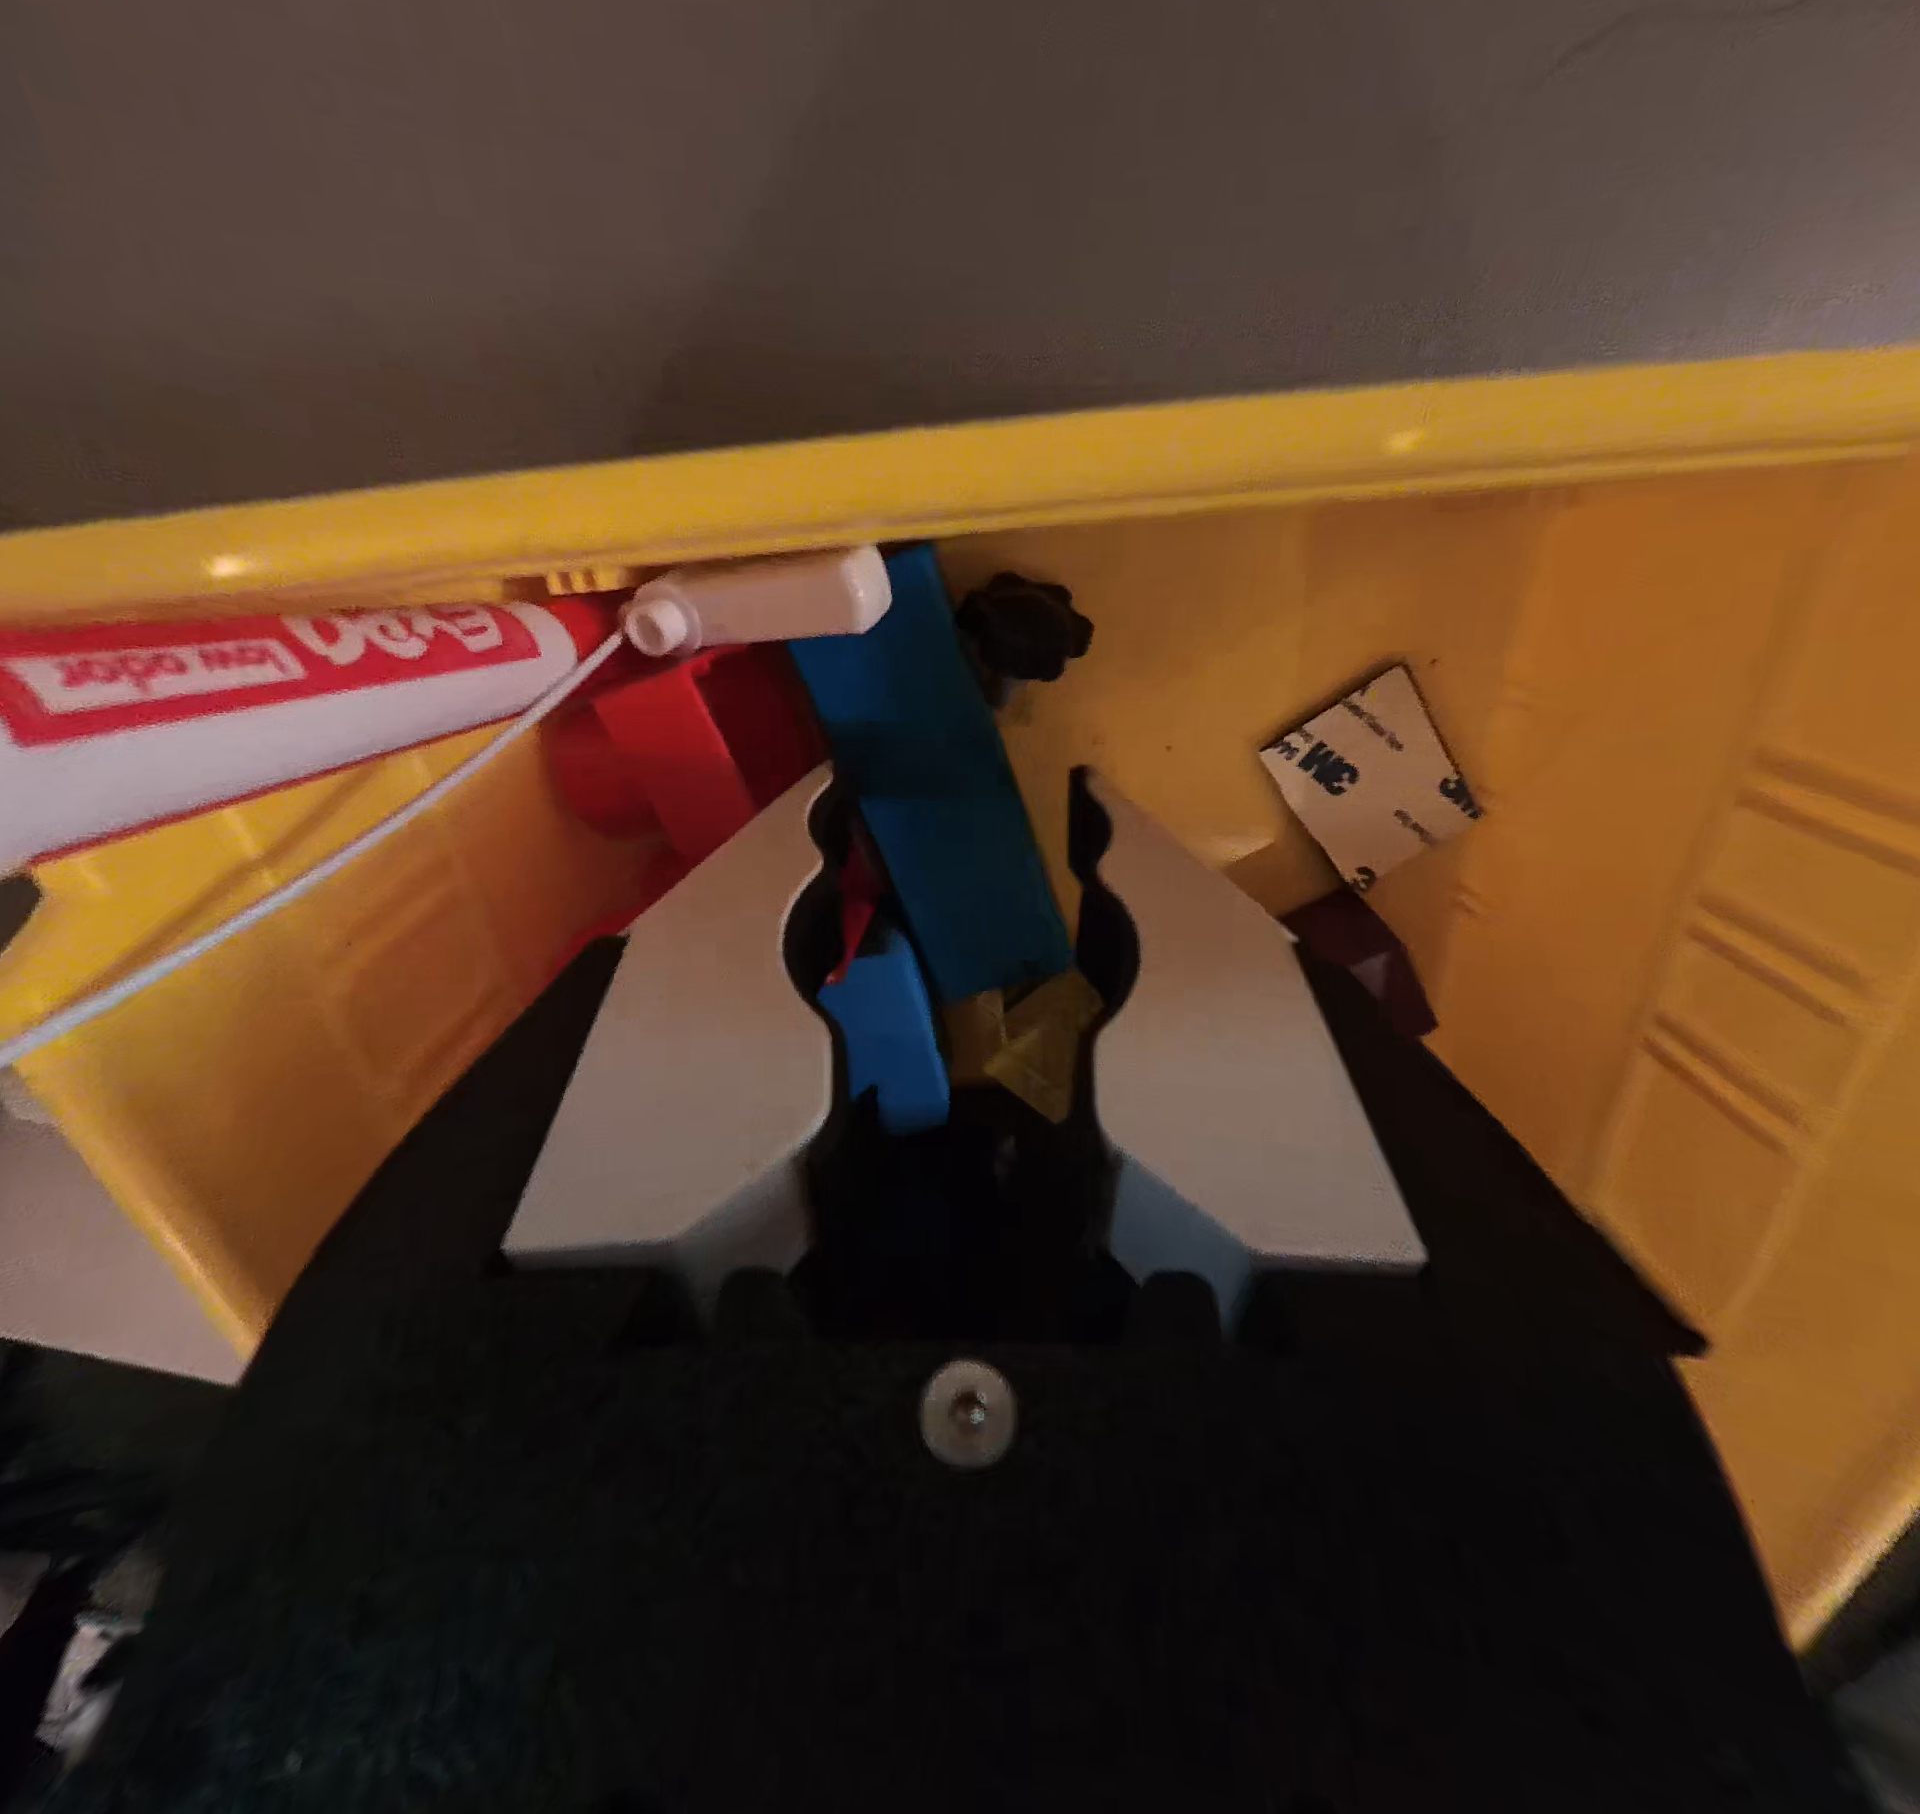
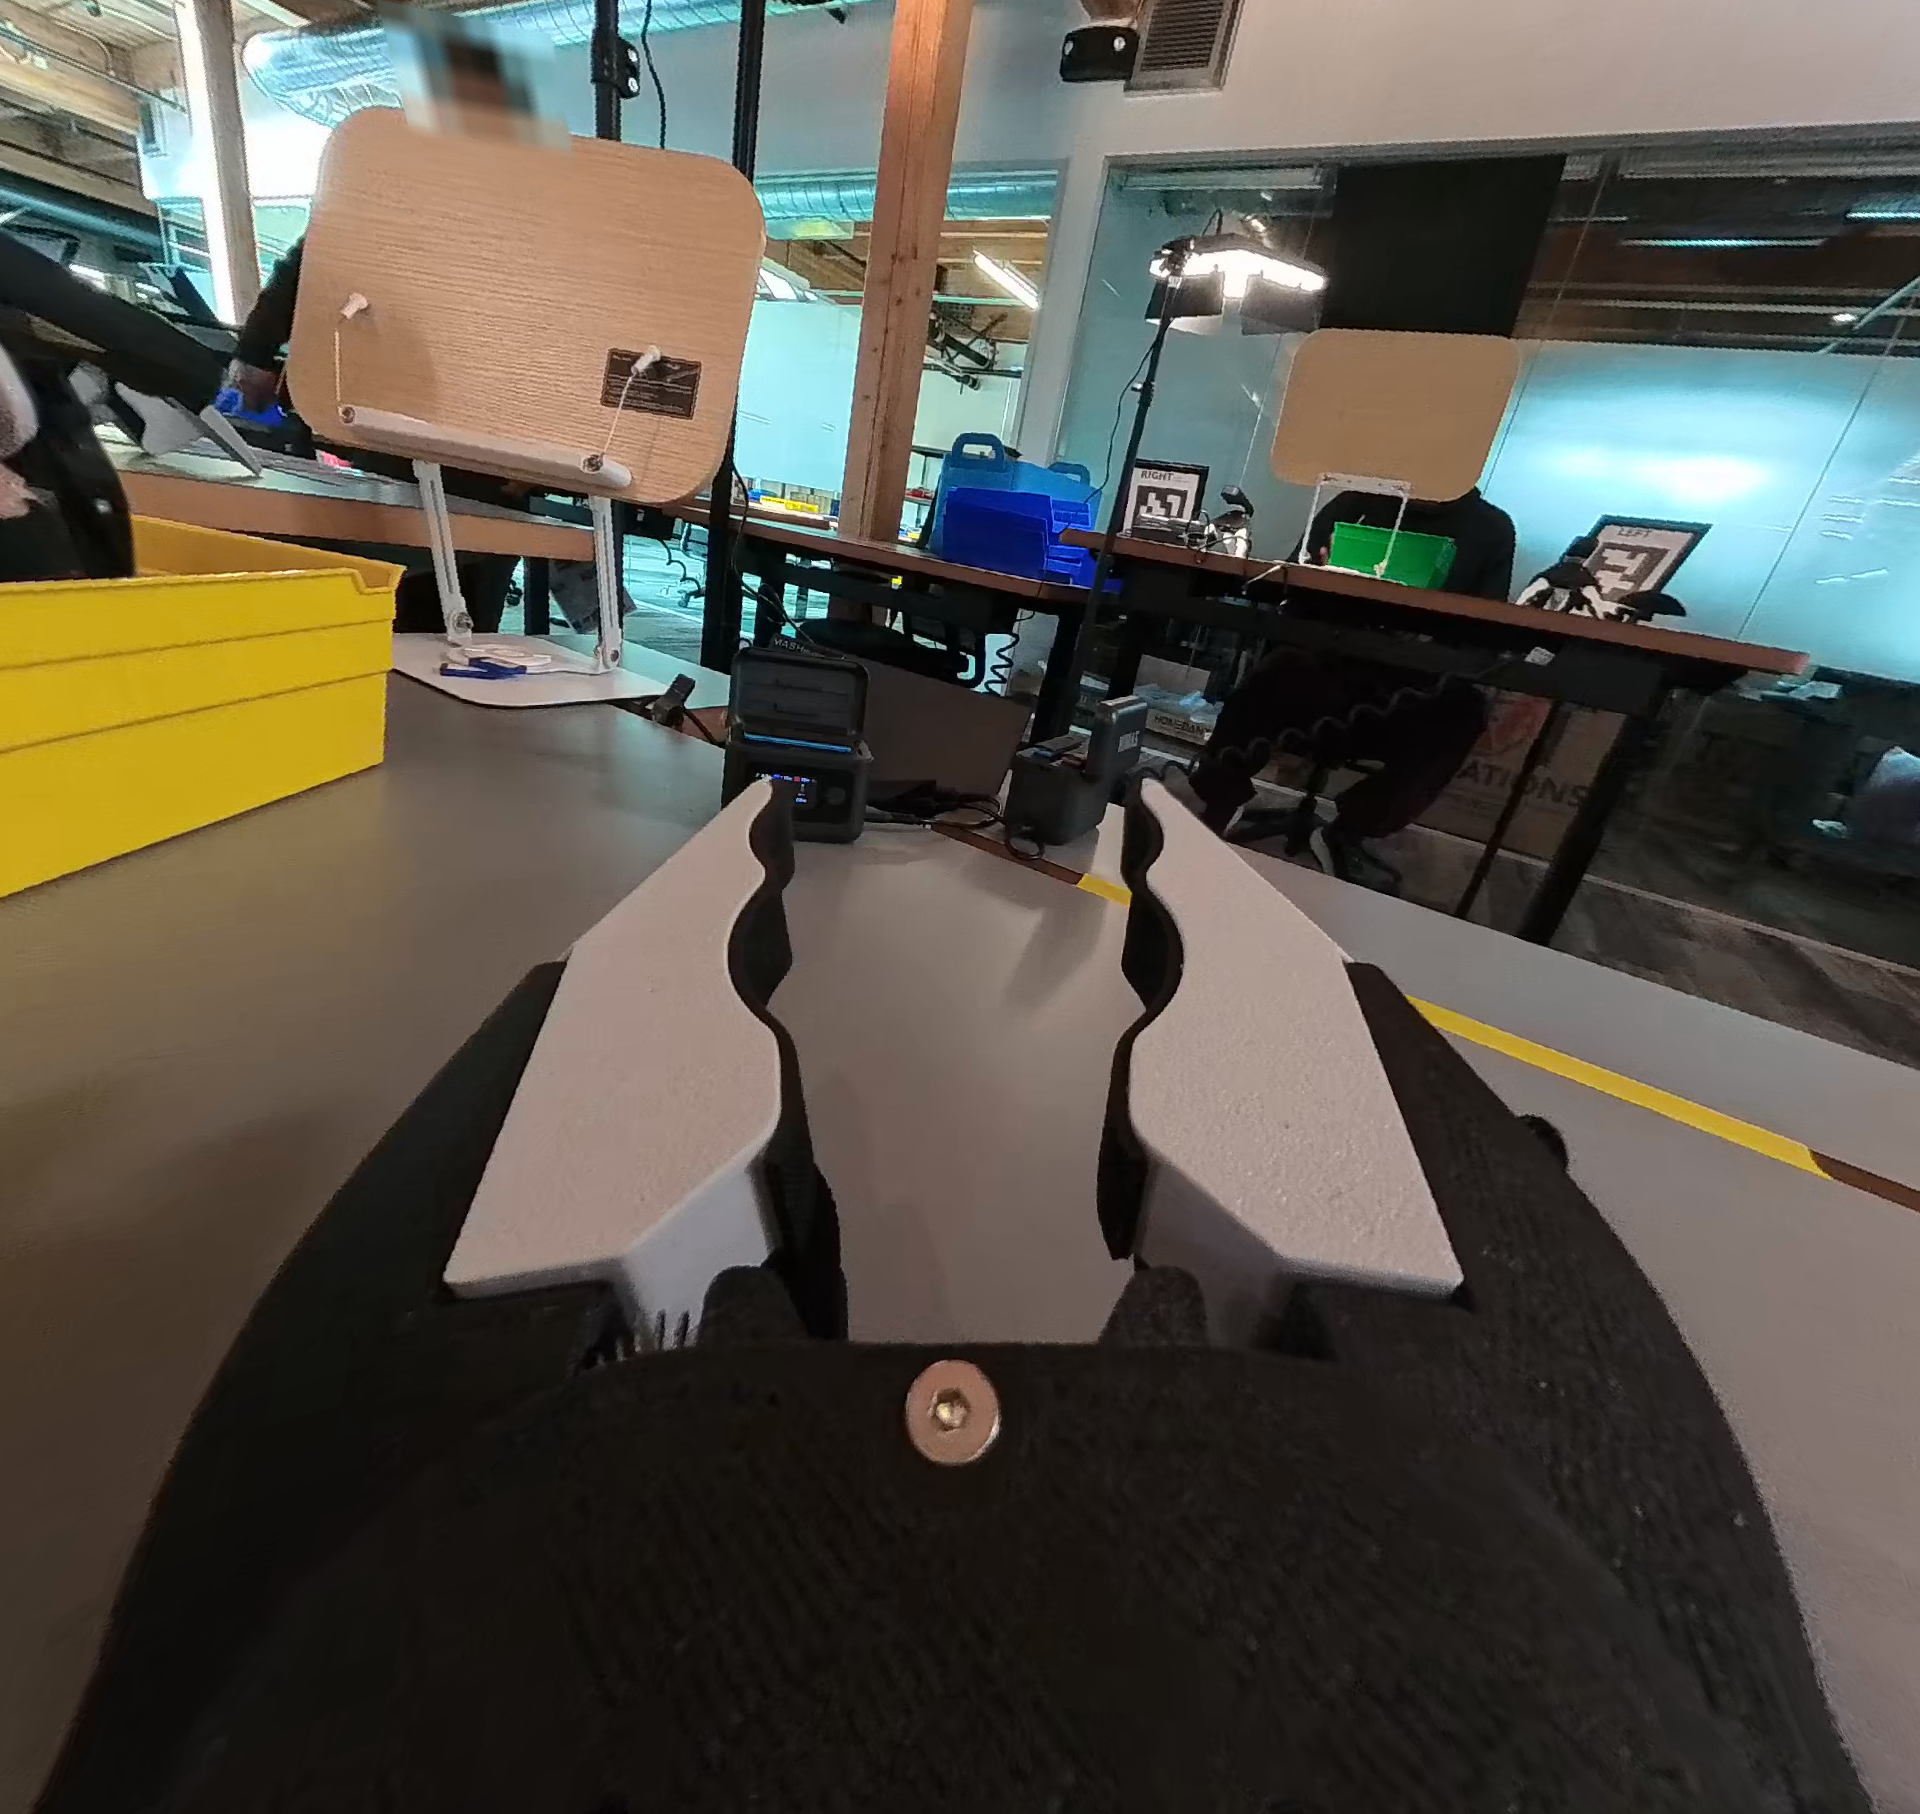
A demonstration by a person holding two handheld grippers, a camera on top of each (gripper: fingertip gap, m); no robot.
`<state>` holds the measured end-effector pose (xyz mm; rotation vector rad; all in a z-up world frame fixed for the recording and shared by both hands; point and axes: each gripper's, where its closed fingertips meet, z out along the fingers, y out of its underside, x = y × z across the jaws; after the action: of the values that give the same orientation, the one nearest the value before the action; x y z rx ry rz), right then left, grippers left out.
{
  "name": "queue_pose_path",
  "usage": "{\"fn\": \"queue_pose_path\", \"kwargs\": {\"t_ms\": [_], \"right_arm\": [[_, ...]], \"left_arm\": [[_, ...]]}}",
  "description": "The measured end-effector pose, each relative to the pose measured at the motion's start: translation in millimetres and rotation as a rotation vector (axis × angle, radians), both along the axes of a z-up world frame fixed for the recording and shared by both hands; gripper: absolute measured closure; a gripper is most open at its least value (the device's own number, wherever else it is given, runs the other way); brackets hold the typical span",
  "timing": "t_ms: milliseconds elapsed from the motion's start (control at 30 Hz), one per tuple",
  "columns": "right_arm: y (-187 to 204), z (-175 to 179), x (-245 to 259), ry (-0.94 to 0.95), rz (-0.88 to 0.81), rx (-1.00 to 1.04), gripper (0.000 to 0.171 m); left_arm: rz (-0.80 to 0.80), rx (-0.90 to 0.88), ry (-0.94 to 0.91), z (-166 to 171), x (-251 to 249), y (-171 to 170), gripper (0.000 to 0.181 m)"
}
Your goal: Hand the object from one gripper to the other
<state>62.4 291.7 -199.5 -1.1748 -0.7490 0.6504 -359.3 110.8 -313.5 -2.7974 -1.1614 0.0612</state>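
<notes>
Inside the yellow bin (image 1: 1558, 725), a marker (image 1: 260, 704) and blue block (image 1: 935, 808) crowd the far wall; the bench (image 2: 260, 1037) beside it lies open.

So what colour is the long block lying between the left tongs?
Blue; the long block shows best in the left wrist view, inside the yellow bin.
</notes>
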Motion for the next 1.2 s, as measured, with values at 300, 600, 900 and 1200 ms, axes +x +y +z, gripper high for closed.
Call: {"fn": "queue_pose_path", "kwargs": {"t_ms": [300,600,900,1200], "right_arm": [[-3,1,-1,0.011,0.014,-0.007,0.108],[-7,2,-2,0.019,0.029,-0.013,0.108],[-9,1,-3,0.020,0.034,-0.017,0.109],[-11,0,-3,0.016,0.042,-0.021,0.109]], "left_arm": [[0.020,-0.008,-0.150,7,28,-2,0.114],[-0.040,-0.030,-0.088,-1,22,-3,0.124],[-0.044,0.169,-0.213,9,40,26,0.121],[-0.134,0.053,-0.073,6,27,23,0.122]]}}
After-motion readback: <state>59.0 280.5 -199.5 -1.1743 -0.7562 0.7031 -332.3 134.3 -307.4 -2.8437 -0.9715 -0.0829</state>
